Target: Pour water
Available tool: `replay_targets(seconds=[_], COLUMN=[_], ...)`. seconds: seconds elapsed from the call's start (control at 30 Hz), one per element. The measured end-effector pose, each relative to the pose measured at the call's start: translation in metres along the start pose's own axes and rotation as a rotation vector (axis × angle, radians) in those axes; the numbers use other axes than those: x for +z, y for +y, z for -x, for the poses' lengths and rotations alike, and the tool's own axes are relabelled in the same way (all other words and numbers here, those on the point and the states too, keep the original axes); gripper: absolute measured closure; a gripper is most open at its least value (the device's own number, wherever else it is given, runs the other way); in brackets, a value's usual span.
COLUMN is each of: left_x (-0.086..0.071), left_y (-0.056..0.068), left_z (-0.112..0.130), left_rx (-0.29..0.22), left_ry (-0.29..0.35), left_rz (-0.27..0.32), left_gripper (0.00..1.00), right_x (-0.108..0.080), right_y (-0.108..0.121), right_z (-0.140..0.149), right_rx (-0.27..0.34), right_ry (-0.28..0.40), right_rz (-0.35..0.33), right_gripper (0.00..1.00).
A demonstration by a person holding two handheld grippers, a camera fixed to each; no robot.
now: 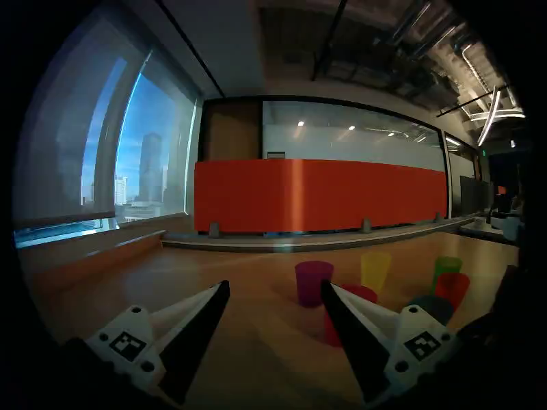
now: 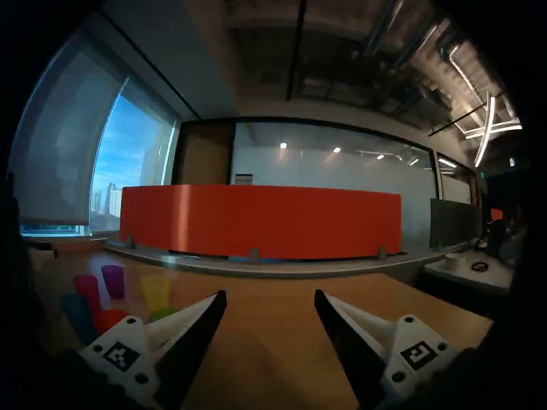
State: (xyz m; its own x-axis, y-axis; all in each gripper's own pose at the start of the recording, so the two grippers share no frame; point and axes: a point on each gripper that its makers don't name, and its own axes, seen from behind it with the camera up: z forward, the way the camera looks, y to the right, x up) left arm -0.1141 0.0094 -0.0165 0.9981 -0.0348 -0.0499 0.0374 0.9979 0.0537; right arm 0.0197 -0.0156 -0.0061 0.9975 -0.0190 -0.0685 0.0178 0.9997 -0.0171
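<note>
Several coloured plastic cups stand on a wooden table. In the left gripper view a purple cup stands just ahead, with a yellow cup, a green cup, an orange-red cup, a dark teal cup and a red cup partly behind my right finger. My left gripper is open and holds nothing. In the right gripper view the same cups sit at the far left: purple cup, pink cup, yellow cup, blue cup. My right gripper is open, empty.
An orange partition runs along the table's far edge. Large windows are on the left. A side desk with small objects stands at the right. Bare tabletop lies ahead of the right gripper.
</note>
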Motion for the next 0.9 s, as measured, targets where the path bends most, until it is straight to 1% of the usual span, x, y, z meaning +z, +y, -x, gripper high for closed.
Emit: replay_targets(seconds=[0.1, 0.2, 0.67, 0.9], left_x=[0.000, 0.000, 0.000, 0.000], left_y=[0.000, 0.000, -0.001, -0.001], left_z=[0.000, 0.000, 0.001, 0.001], left_rx=[0.000, 0.000, 0.000, 0.000], left_ry=[0.000, 0.000, 0.000, 0.000], left_rz=[0.000, 0.000, 0.000, 0.000], left_gripper=[0.01, 0.02, 0.02, 0.02], right_x=[-0.002, -0.002, 0.004, 0.006], right_y=[0.000, 0.000, 0.016, 0.018], right_z=[0.004, 0.008, 0.024, 0.030], right_rx=[-0.012, -0.005, 0.037, 0.041], right_ry=[-0.005, -0.011, -0.038, -0.052], right_rz=[0.001, 0.001, 0.027, 0.030], right_gripper=[0.00, 0.01, 0.01, 0.00])
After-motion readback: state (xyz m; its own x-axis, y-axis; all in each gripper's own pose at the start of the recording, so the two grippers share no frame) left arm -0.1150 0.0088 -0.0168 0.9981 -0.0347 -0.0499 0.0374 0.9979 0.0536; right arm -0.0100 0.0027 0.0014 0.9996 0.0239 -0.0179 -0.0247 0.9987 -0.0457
